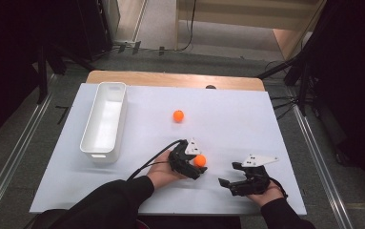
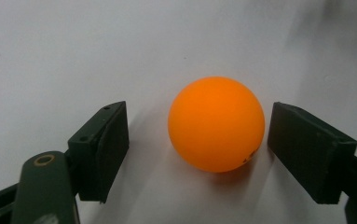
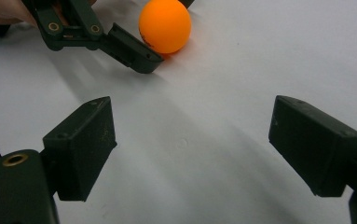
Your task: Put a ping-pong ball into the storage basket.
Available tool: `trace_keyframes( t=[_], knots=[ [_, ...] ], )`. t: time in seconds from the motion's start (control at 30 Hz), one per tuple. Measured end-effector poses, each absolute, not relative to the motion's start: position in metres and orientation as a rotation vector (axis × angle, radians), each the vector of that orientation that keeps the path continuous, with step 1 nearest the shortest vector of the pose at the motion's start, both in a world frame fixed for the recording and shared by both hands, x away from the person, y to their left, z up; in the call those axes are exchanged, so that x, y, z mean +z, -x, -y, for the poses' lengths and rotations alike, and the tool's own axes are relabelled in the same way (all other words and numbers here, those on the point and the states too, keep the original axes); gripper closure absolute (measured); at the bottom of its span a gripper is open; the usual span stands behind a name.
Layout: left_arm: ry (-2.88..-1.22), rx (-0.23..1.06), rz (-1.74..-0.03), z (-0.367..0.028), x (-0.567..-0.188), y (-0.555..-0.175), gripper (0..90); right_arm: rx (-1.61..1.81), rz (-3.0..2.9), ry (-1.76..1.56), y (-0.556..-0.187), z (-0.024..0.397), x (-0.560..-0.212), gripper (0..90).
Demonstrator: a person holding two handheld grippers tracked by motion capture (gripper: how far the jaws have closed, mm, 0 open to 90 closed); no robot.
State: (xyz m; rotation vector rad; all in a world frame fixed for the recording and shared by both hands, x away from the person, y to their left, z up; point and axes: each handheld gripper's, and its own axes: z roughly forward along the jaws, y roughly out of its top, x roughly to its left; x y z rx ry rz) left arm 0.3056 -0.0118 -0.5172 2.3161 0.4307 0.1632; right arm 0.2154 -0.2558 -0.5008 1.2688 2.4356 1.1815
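Nearest my left gripper's (image 2: 197, 154) camera, an orange ball (image 2: 216, 123) sits on the white table (image 2: 50, 56) between the jaws; the right pad looks just clear of it, the left pad stands apart, so nothing is gripped yet. Part of that gripper is cut off at the top of the right gripper view. From above I see a second ball (image 1: 178, 116), a white bin (image 1: 103, 121) at left and dark surroundings. Both forearms lie low; my right gripper (image 1: 228, 177) gapes wide over bare table.

Bright, even overhead light, soft shadows on table (image 1: 247, 119); dark surroundings, close-ups slightly soft.
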Motion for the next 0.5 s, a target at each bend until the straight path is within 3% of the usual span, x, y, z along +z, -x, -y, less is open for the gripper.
trace_keyframes(
  t=[0.2,0.5],
  knots=[
    [-2.313,0.174,-0.423,0.0121,-0.5174,-0.3042,25.2,1.183,-2.437,-1.269,-0.2152,0.2557,-0.5007,13.1],
    [-2.309,0.172,-0.374,0.0111,-0.5167,-0.3018,38.8,1.182,-2.436,-1.268,-0.2151,0.2558,-0.5009,13.1]
  ],
)
